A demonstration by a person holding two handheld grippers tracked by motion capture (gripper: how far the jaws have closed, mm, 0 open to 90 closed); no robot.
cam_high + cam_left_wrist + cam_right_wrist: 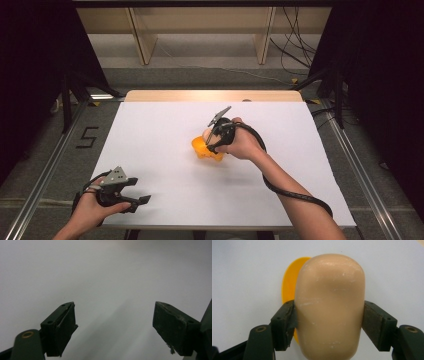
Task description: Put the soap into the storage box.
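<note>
Right gripper (214, 145) near mid-table, a little right of centre, clamped on a smooth tan, soap-like block (329, 307); in the right gripper view both pads press its flanks, left pad (293, 315) and right pad (372, 322) alike. Behind the block, an orange dish-like piece (289, 285) on the white table cover (165, 125); whether block and orange piece touch cannot be told. Step in hand, as I judge it: the block is gripped, either being lifted off the orange piece or set onto it. Next move calls for keeping the squeeze even, since the rounded sides could slip. Left gripper (140, 192) idles at the near left corner, jaws spread wide over bare cover, nothing between them. The high view gives the layout and the orange piece (202, 148) under the hand; the right gripper view alone gives the pad contact.
</note>
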